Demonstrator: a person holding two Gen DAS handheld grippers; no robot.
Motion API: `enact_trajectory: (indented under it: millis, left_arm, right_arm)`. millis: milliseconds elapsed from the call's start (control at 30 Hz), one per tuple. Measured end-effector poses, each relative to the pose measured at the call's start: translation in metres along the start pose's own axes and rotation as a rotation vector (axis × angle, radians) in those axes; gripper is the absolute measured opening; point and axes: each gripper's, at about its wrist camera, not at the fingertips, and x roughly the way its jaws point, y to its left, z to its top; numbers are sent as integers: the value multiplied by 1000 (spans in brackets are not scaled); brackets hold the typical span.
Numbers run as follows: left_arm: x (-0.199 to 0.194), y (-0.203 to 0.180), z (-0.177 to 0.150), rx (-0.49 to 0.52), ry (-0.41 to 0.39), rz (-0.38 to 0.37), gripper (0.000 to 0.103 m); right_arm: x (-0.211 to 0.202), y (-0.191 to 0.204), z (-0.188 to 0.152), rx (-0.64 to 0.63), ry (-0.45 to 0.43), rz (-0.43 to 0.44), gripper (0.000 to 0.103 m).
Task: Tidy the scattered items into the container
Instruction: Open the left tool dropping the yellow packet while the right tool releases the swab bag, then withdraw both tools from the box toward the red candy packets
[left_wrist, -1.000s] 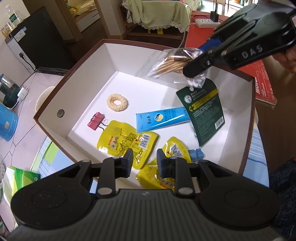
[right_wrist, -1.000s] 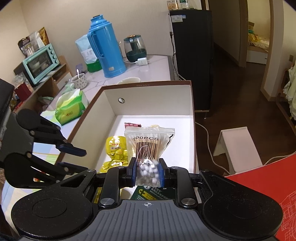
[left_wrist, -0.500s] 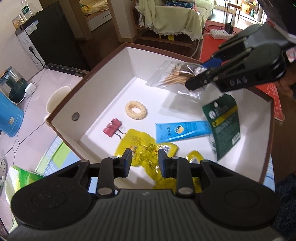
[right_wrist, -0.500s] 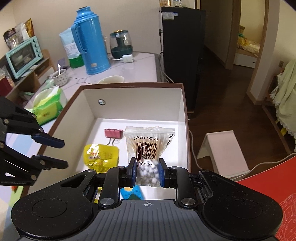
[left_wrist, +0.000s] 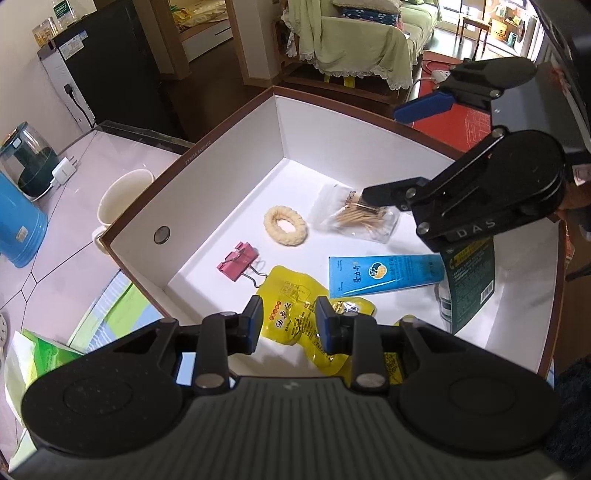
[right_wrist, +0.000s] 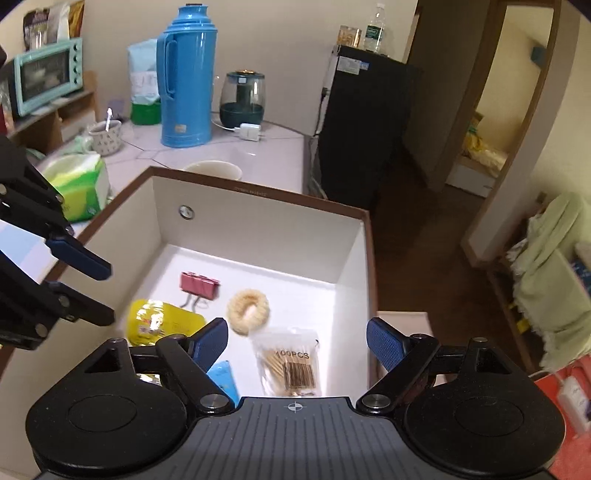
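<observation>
Both tongs hang over the box (left_wrist: 229, 122). The right tongs (right_wrist: 295, 341) are wide apart above the swab bag (right_wrist: 291, 363) on the floor of the box; the left tongs (left_wrist: 290, 325) are a little apart and hold nothing.

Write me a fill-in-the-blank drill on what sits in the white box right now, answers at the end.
1. The clear plastic bag of cotton swabs lies on the box floor beside the cream braided ____.
2. The right claw stands ____ above that bag.
3. The pink binder clip lies next to a ____ snack pouch.
4. The left claw holds ____.

Missing words: ring; open; yellow; nothing
</observation>
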Motion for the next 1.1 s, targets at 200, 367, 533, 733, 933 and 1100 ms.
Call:
enact_trajectory:
  millis: [200,367,533,733,933,1100]
  left_arm:
    - [-8,-2,-3,-14,-6,3,26]
    - [-16,-9,-3,-14,-15,14,26]
    - [-27,-19,-2,-10,-28,25,30]
    - [-41,-32,-6,-14,-37,40,33]
    - [-57,-48,-12,-11,-53,52,35]
    - [-70,-58,-17,-10,-70,64,37]
  right_arm:
    - [-13,-5,-2,46,37,33,85]
    - [-24,-4,-8,73,70,49,85]
    - [-38,-3,-13,100,76,64,85]
    - [-58,0,-20,124,70,69,85]
    - [-80,5,-27,138,54,73,85]
    - [-96,10,-34,148,45,71,85]
